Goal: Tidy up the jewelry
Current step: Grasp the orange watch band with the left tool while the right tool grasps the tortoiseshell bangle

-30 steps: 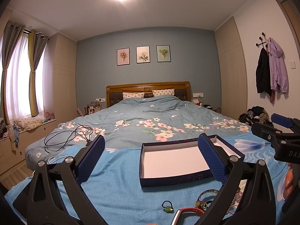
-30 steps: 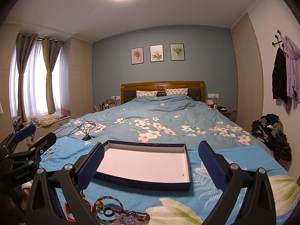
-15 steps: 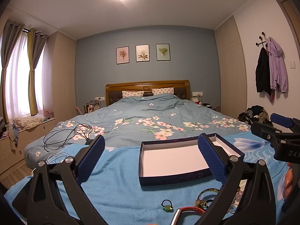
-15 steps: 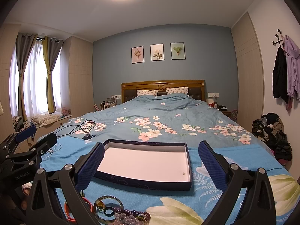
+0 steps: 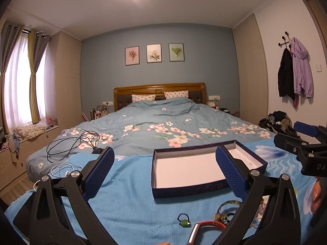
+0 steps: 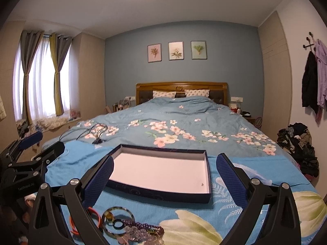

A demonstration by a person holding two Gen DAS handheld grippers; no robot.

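A shallow dark-blue box (image 5: 190, 189) with a white inside lies open on the blue blanket; it also shows in the right wrist view (image 6: 163, 195). It holds only a tiny speck (image 6: 202, 184). Loose jewelry lies in front of it: a small green ring (image 5: 184, 222), a red bangle (image 5: 208, 224), a patterned hoop (image 6: 118, 221), an orange bangle (image 6: 96, 217) and purple beads (image 6: 143, 227). My left gripper (image 5: 164, 173) is open and empty above the blanket. My right gripper (image 6: 164, 175) is open and empty, in front of the box.
Black cables (image 5: 71, 143) and white cords (image 5: 63, 168) lie on the bed's left side. The floral duvet (image 5: 163, 126) stretches to the wooden headboard (image 5: 159, 87). A pile of clothes (image 6: 300, 140) lies on the right by the wall.
Both views have shifted very slightly; the box sits a little lower and closer. Both grippers stay open and empty.
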